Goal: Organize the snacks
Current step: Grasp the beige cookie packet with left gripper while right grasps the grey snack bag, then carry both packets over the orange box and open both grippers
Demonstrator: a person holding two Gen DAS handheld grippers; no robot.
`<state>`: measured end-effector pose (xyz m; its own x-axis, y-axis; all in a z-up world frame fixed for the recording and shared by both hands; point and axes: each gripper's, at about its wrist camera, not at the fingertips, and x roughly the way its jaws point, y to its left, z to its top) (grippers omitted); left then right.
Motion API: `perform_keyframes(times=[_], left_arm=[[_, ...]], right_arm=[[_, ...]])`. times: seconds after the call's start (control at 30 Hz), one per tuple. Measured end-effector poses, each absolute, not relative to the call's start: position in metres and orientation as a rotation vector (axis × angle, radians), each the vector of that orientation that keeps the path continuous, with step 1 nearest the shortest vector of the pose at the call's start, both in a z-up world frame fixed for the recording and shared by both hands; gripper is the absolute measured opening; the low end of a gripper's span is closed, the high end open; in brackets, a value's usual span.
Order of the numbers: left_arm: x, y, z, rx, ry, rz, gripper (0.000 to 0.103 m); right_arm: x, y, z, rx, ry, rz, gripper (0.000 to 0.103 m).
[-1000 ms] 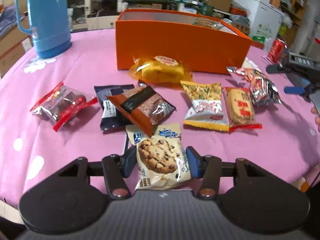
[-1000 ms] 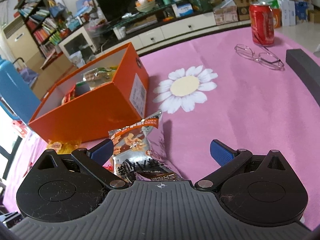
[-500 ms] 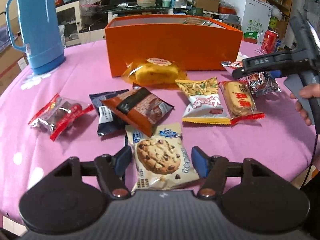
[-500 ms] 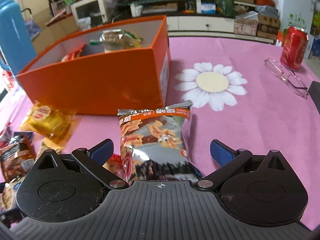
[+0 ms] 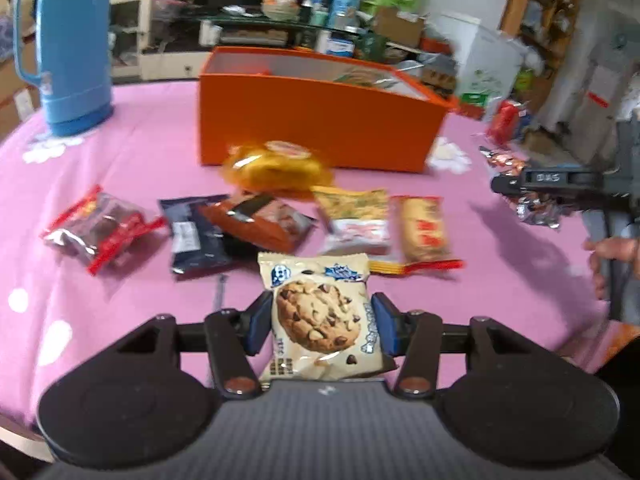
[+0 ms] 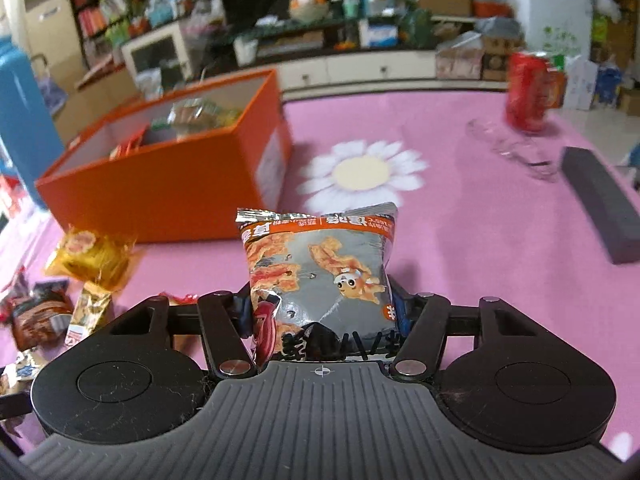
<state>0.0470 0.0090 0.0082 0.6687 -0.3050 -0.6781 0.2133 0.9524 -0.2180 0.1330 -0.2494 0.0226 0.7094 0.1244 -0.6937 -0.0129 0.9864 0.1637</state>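
My left gripper (image 5: 320, 320) is shut on a chocolate-chip cookie packet (image 5: 320, 316) and holds it above the pink tablecloth. My right gripper (image 6: 320, 312) is shut on a silver and orange snack bag (image 6: 320, 276), lifted off the table; it also shows at the right of the left wrist view (image 5: 540, 208). The open orange box (image 5: 320, 128) stands beyond, with several snacks inside (image 6: 192, 116). Loose packets lie in front of it: a yellow cake packet (image 5: 276, 168), a red packet (image 5: 100, 232), a dark blue packet (image 5: 192, 240), a brown packet (image 5: 260, 224), a yellow-green packet (image 5: 356, 220) and a red biscuit packet (image 5: 424, 232).
A blue thermos jug (image 5: 68, 40) stands at the far left. A red can (image 6: 528, 96), eyeglasses (image 6: 516, 152) and a dark grey block (image 6: 600, 204) lie at the right of the table. The table's near edge (image 5: 24, 436) is close below the left gripper.
Both grippers have closed: the left on the cookie packet, the right on the silver snack bag. Both packets have been lifted off the cloth and the views rose.
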Motion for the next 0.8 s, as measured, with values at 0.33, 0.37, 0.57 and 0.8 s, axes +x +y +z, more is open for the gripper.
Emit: perform_keyframes(times=[0.33, 0.37, 0.57, 0.8], left_arm=[[0.111, 0.018, 0.078, -0.17, 0.643, -0.292, 0.051], [0.126, 0.017, 0.086, -0.159, 0.615, -0.274, 0.051], [0.229, 0.004, 0.104, -0.116, 0.523, -0.225, 0.051], [0.3, 0.007, 0.08, -0.053, 0.551, -0.172, 0.062]], right_arm=[[0.156, -0.247, 0.075, 0.237, 0.627, 0.115, 0.038], [0.167, -0.238, 0.083, 0.23, 0.608, 0.135, 0.038], [0.258, -0.17, 0.097, 0.165, 0.564, 0.218, 0.038], [0.322, -0.11, 0.071, 0.126, 0.603, 0.293, 0.047]])
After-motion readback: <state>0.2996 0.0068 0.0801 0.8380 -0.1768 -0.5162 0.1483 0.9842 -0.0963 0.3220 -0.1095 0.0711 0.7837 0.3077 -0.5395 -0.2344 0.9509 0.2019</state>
